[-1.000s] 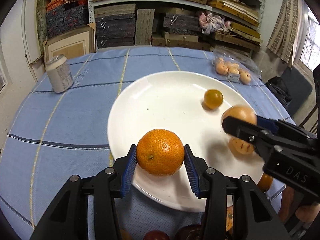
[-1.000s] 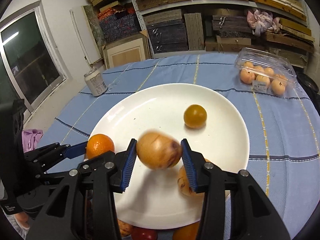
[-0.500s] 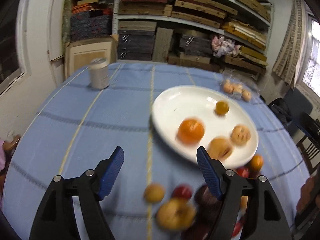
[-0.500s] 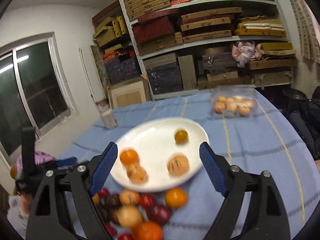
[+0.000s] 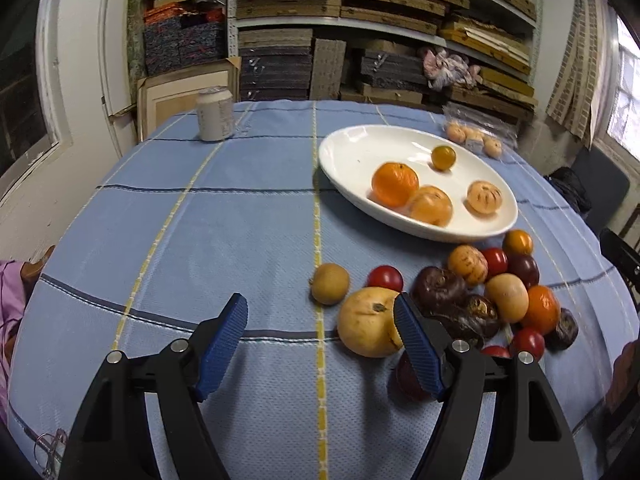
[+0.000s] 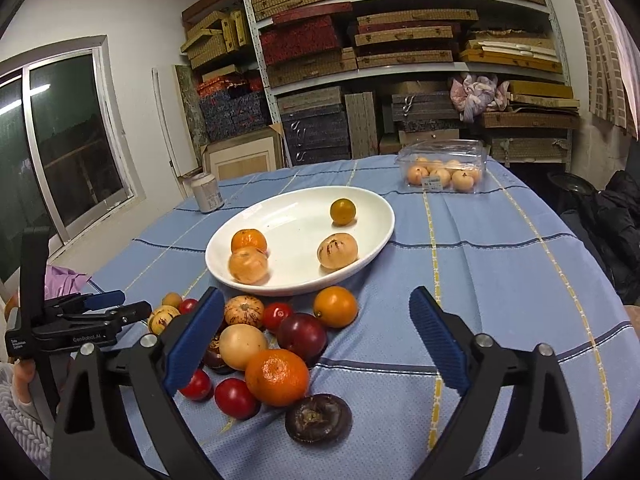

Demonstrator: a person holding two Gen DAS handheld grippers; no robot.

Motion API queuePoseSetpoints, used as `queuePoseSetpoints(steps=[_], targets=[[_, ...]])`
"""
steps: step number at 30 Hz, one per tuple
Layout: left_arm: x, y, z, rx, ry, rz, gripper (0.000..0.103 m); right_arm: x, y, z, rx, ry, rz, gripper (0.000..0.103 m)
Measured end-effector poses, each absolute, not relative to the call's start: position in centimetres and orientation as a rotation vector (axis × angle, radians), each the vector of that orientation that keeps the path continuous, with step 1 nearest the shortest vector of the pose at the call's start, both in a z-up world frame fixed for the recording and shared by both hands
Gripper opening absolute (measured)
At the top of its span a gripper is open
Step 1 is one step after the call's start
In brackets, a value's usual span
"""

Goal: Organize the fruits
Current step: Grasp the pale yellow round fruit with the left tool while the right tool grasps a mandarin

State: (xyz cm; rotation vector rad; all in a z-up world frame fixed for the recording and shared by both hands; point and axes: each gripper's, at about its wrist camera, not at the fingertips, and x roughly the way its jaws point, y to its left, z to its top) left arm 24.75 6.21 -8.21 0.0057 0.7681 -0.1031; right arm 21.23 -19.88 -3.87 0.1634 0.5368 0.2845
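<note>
left wrist view: left gripper (image 5: 320, 328), jaws spread wide after just opening, nothing between them, over blue tablecloth (image 5: 200, 232). white plate (image 5: 352, 148) beyond holds orange mandarin (image 5: 395, 184), two pale fruits and a small yellow one. loose fruit pile (image 5: 472, 300) lies near the plate's near rim.

right wrist view: right gripper (image 6: 316, 336), jaws wide and just opening further, empty, above the pile; large mandarin (image 6: 277, 377) sits between the jaws, untouched. clear fruit box (image 6: 442, 170) far right; can (image 6: 206, 192) far left.

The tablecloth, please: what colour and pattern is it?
Light blue tablecloth with yellow and dark blue lines; right wrist view.
</note>
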Motion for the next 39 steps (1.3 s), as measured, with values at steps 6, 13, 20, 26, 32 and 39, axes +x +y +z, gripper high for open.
queuePoseSetpoints(steps=[6,13,20,26,32,39], targets=[[25.3,4.9,-9.0,0.041,0.787,-0.121,0.084,21.5,-19.7,-4.0,0.169,0.553,0.29,0.092],[25.8,3.9,-9.8,0.092,0.798,-0.11,0.085,21.7,-19.4,-4.1,0.158,0.564,0.298,0.093],[25.9,5.8,-9.8,-0.053,0.863,-0.208,0.065,21.8,-19.5,-4.3,0.164,0.576,0.302,0.093],[25.8,4.2,-9.8,0.015,0.828,-0.22,0.055,21.8,-18.4,-4.6,0.12,0.594,0.331,0.093],[26.6,4.3,-10.3,0.011,0.848,-0.213,0.055,21.8,-17.9,-4.7,0.107,0.597,0.334,0.093],[25.5,5.9,-10.0,-0.005,0.845,-0.17,0.047,21.9,-18.2,-4.8,0.114,0.604,0.34,0.093]])
